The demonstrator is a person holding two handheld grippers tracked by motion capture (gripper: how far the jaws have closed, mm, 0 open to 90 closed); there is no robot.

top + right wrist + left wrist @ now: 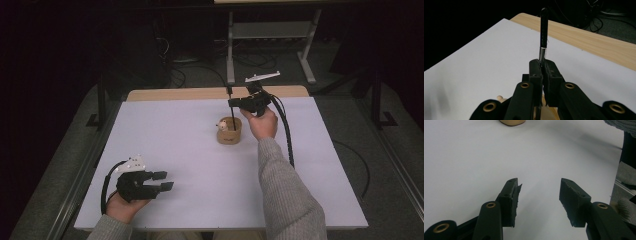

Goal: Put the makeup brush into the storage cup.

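Toward the far edge of the white tabletop, right of centre, stands a small wooden cup holding a pale rounded piece. Right claw is clenched on a slender utensil with a black handle and metal shank, held upright with its lower end reaching down into the cup. Left claw rests released near the near left corner, jaws apart with nothing between them. To do the step well, the utensil should probably stay vertical and travel straight along the cup's axis, so that the light cup is not tipped or dragged; the idle claw could steady it.
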